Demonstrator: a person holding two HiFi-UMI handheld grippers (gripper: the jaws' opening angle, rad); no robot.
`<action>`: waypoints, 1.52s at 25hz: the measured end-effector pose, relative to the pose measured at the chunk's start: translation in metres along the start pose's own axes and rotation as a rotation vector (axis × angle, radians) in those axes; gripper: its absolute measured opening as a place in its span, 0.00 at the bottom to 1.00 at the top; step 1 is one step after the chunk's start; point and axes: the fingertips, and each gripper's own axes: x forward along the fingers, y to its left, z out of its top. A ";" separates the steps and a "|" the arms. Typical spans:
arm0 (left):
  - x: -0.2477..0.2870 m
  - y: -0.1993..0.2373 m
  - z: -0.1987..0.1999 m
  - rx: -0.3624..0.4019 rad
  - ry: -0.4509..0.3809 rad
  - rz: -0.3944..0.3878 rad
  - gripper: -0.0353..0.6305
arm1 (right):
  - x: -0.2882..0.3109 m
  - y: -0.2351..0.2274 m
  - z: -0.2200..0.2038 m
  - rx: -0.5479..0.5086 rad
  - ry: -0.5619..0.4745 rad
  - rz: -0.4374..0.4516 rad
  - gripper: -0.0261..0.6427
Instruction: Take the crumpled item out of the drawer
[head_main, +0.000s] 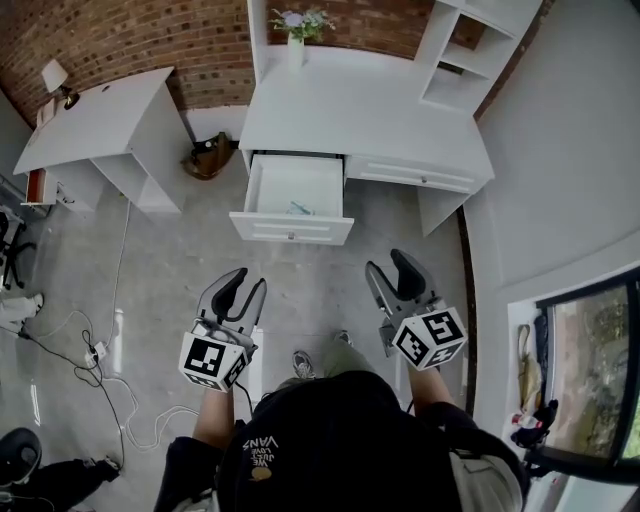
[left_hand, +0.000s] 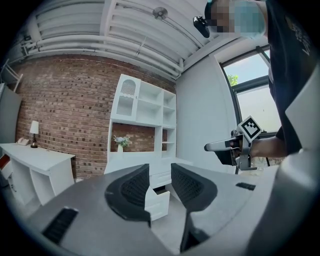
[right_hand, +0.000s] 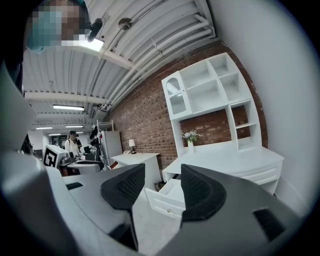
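Person (head_main: 330, 440) standing back from the open drawer (head_main: 292, 228), both grippers empty.
Left gripper (head_main: 248, 282) and right gripper (head_main: 388, 265) are held out side by side above the grey floor (head_main: 170, 270), each with its jaws apart and nothing between them, both pointing toward the white desk. The drawer stands pulled out under the left part of the tabletop (head_main: 350, 110), well apart from both grippers. Inside it, near the front wall, lies the crumpled item (head_main: 300, 209), small and pale bluish, too small to tell more. A vase of flowers (head_main: 297, 30) stands at the tabletop's back.
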 end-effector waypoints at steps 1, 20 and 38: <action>0.003 0.004 -0.001 -0.003 0.001 0.001 0.23 | 0.006 -0.001 0.000 0.001 0.003 -0.001 0.34; 0.148 0.103 0.005 0.003 0.019 0.030 0.23 | 0.167 -0.089 0.010 0.018 0.031 0.043 0.34; 0.258 0.203 -0.002 -0.013 0.071 -0.031 0.23 | 0.302 -0.135 0.001 0.005 0.117 0.018 0.34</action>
